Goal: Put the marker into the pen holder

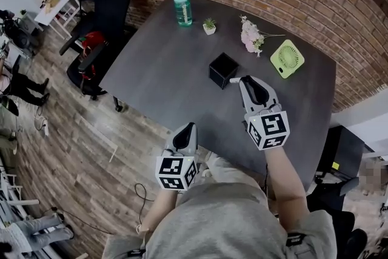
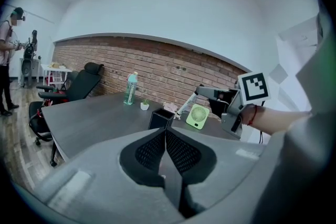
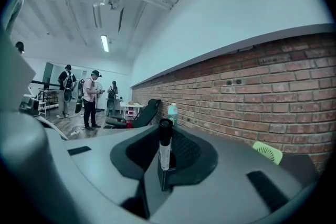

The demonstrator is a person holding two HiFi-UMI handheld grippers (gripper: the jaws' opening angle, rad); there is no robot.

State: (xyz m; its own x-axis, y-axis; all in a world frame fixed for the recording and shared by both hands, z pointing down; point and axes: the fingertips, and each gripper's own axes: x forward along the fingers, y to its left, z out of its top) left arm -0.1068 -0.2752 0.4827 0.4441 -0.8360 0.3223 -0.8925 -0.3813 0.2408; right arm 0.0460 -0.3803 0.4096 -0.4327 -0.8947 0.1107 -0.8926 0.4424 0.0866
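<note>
Your left gripper (image 1: 185,129) is closed, empty. Right gripper (image 1: 244,79) clamps the marker (image 3: 164,145). Aimed off-centre, it may tip the pen holder (image 1: 223,70).

Grey shirt (image 1: 224,221); grey left claw (image 1: 188,127), right claw (image 1: 244,79); black pads (image 2: 149,152); black-white marker cubes (image 1: 270,129).

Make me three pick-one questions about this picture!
1. Where is the marker, compared with the holder? A inside it; B in the right gripper; C under it.
2. What colour is the fan? A red; B green; C blue.
3. The left gripper is: A shut, empty; B wide open; C shut on a cup.
Answers: 1 B, its fingers clamp the marker; 2 B, its grille is light green; 3 A, its pads meet with nothing between.
</note>
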